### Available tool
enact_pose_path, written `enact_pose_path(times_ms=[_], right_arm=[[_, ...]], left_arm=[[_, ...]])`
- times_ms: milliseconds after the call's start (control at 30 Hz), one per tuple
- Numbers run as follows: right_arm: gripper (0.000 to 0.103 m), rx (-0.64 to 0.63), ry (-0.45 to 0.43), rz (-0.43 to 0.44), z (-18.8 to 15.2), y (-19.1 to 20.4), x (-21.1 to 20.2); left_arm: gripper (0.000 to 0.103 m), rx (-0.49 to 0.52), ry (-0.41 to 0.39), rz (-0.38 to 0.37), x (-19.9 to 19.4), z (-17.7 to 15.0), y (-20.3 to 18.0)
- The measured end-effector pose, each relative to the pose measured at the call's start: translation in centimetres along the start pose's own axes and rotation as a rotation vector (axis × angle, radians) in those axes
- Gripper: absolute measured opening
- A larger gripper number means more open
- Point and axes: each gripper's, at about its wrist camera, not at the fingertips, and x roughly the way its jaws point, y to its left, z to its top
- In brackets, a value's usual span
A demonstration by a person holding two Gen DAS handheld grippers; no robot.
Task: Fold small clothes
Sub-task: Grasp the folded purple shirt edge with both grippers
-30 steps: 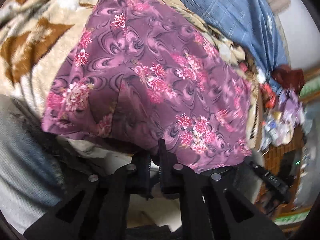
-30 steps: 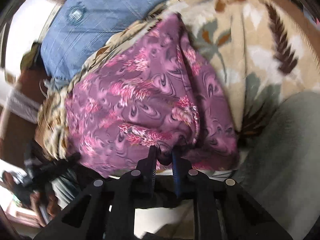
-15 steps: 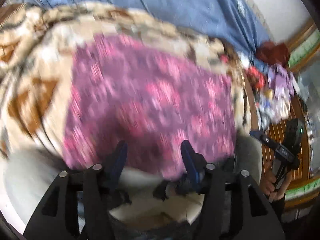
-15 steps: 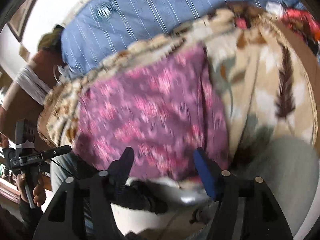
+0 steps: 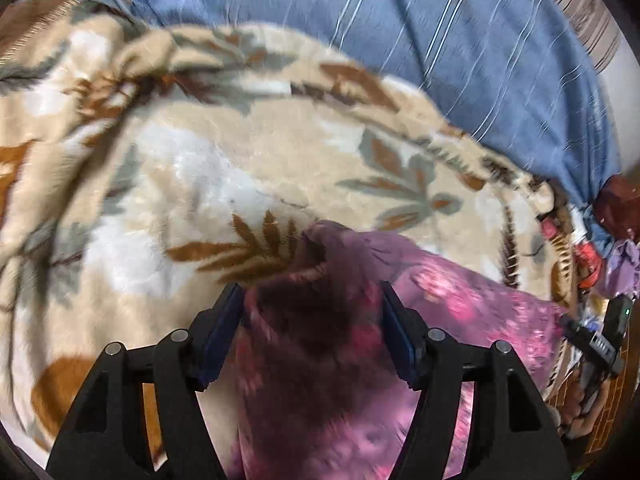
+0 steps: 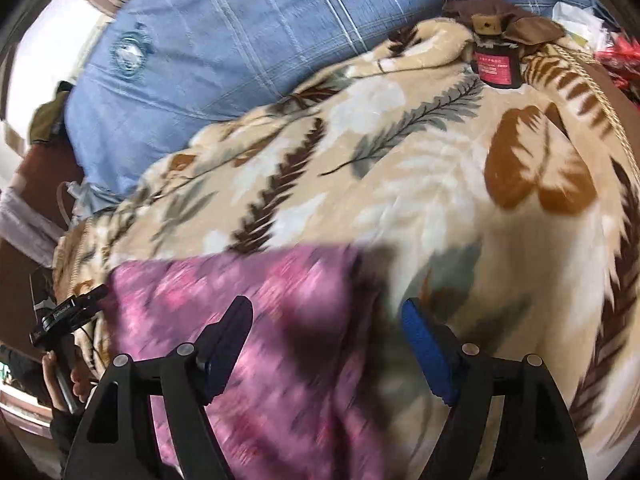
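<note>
The left tongs point(image 5: 312, 332) are tilted downward, spread, having just been opening; a raised fold of the purple floral garment point(image 5: 460, 312) is seen between them, unpinched. The right tongs point(image 6: 328, 340), likewise spread, are held over the garment's edge. Beyond lie a leaf-patterned blanket point(image 6: 400, 168) and blue bedding point(image 5: 440, 40).

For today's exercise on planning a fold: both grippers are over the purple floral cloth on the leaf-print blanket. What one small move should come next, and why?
Probably lift both grippers clear and look over the fold. The left gripper and right gripper have just been opening and stand open. The purple floral cloth lies between the jaws, unpinched, doubled over on the blanket, so a look should come before any new grip.
</note>
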Motion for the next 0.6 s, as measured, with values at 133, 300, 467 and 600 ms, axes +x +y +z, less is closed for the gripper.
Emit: enact_pose_path(times_ms=[133, 300, 467, 600], right_arm=[[0.067, 0.056, 0.012, 0.070, 0.9, -2.0, 2.7], [0.030, 0.100, -0.013, 0.179, 0.2, -3.4, 2.6], [0.034, 0.102, 0.001, 0.199, 0.2, -3.1, 3.5], [0.011, 0.096, -0.005, 0.201, 0.2, -2.9, 3.3]], left_arm=[[0.055, -0.046, -0.013, -0.080, 1.1, -0.7, 1.1], [0.031, -0.091, 0.000, -0.186, 0.8, -0.9, 2.0], [0.043, -0.061, 0.000, -0.156, 1.4, -0.8, 1.0], [0.013, -0.062, 0.004, -0.175, 1.4, -1.1, 0.9]])
